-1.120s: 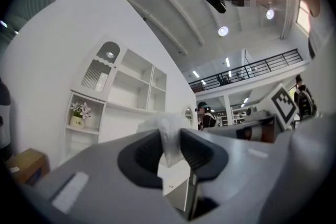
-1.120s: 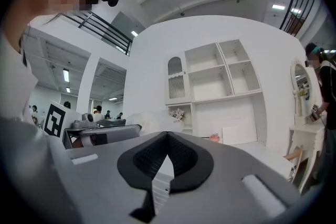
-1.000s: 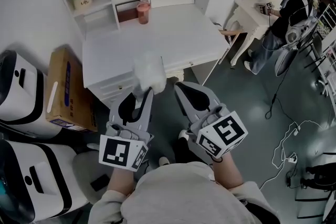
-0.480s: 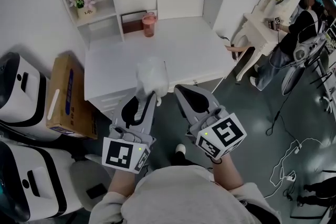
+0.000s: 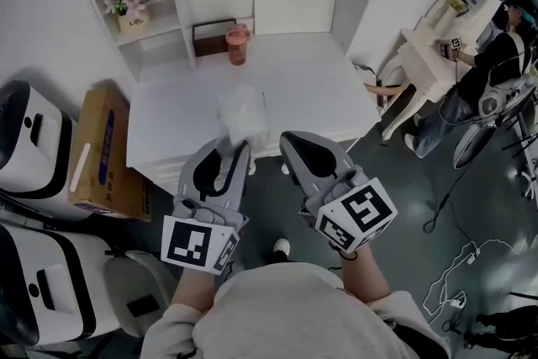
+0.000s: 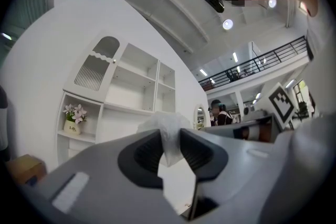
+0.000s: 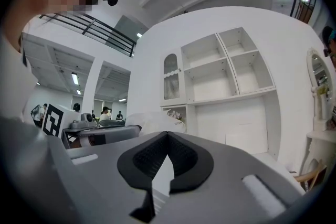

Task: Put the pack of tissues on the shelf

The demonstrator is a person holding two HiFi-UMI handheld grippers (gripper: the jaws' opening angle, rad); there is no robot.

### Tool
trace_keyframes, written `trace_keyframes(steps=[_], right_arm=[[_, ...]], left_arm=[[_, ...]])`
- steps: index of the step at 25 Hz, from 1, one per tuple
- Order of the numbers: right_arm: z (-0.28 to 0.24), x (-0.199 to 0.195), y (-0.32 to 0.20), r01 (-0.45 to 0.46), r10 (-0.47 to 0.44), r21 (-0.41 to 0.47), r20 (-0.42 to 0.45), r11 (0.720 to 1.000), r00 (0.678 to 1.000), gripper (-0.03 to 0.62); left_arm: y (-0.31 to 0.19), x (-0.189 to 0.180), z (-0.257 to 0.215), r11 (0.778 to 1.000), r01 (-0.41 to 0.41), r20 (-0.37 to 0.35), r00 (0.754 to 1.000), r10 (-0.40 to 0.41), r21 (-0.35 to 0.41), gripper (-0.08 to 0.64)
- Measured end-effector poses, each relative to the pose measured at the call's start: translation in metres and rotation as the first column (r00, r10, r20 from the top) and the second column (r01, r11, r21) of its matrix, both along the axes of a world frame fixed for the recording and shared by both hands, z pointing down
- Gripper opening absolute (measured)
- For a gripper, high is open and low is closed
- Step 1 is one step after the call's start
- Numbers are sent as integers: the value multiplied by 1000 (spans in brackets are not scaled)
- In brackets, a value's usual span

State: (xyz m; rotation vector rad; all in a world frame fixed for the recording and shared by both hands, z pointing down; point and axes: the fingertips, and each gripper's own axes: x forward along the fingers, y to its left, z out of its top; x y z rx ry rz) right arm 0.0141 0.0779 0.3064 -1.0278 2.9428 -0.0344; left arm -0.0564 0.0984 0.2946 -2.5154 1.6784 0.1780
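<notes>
The pack of tissues (image 5: 242,115) is a soft white, crinkly plastic bundle. My left gripper (image 5: 238,149) is shut on its near end and holds it over the front edge of the white desk (image 5: 303,88). In the left gripper view the pack (image 6: 167,126) bulges up between the dark pads. Just to the right, my right gripper (image 5: 292,140) is shut with nothing in it; its pads meet at the tips (image 7: 167,136). Behind the desk stands the white shelf unit (image 5: 160,17), with open compartments (image 7: 226,65) above.
A pink cup (image 5: 237,45) and a dark box (image 5: 212,36) stand at the desk's back. A flower pot (image 5: 128,10) fills the left cubby. A cardboard box (image 5: 97,149) and white machines (image 5: 25,139) lie left. A person (image 5: 496,67) stands by a vanity table (image 5: 424,55) at the right.
Both grippers have moved forward toward the desk, the left one carrying the tissue pack. The pack now hangs over the desk's front edge instead of short of it.
</notes>
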Motion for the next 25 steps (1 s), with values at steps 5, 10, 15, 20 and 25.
trace_keyframes(steps=[5,10,15,20,25], right_arm=[[1,15,-26,26,-26,0,-6,1000,1000,0],[1,31,-44,65,-65,10,-4,998,998,0],[5,41,-57,95,-95,3,9,995,995,0],[12,42,-64,115,-115,-17,17,993,993,0],[15,42,-76,106,-105,-32,18,994,994,0]], left_arm=[[-26,16,-2,1000,24,0,1000,-24,4,89],[-43,32,-4,998,53,-9,999,-53,18,87],[-50,47,-2,997,76,-11,997,-75,20,87],[-56,49,1,996,94,4,996,-94,6,87],[-68,44,4,996,93,-1,996,-93,-10,87]])
